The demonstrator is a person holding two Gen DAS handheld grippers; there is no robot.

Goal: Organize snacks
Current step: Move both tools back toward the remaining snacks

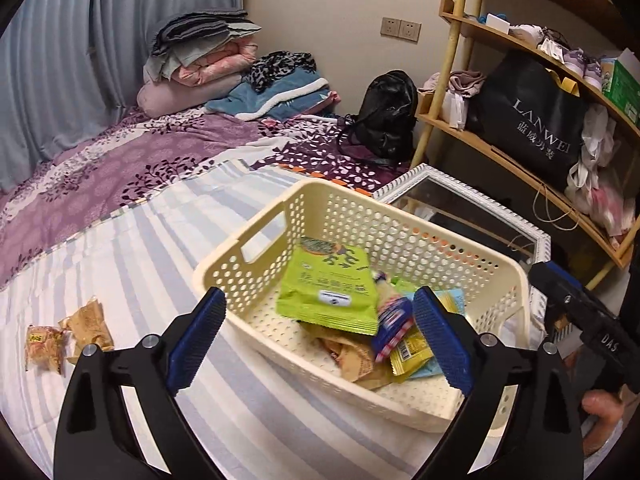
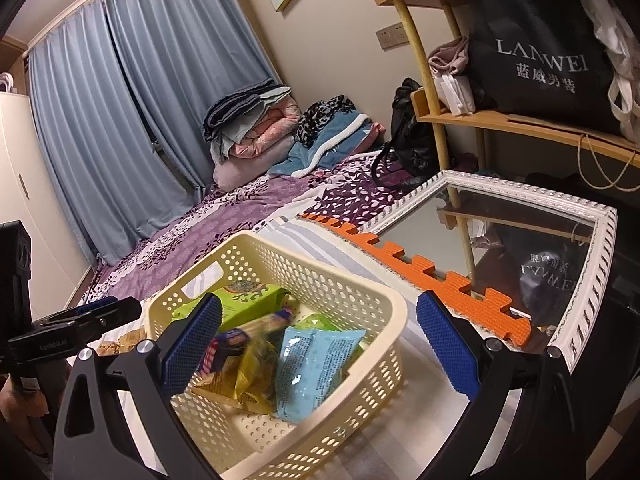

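A cream perforated basket [image 1: 256, 216] [image 2: 320, 268] sits on the striped bedsheet. It holds a green packet [image 1: 328, 288] [image 2: 248, 300], a blurred blue-and-red snack [image 1: 394, 326] [image 2: 228, 344], a yellow packet [image 1: 412, 350] [image 2: 256, 376] and a light blue packet [image 2: 316, 368]. My left gripper [image 1: 320, 304] hangs open over the basket's near side with nothing between its pads. My right gripper [image 2: 320, 304] is open too, empty, above the basket from the other side. Two brown wrapped snacks [image 1: 88, 326] [image 1: 42, 346] lie loose on the sheet left of the basket.
A white-framed mirror [image 2: 592, 280] lies right of the basket on an orange foam mat [image 2: 420, 276]. Behind it stands a wooden shelf [image 1: 500, 152] with a black shopping bag [image 1: 532, 120]. Folded blankets [image 1: 204, 52] and a black backpack [image 1: 388, 116] sit at the bed's far end.
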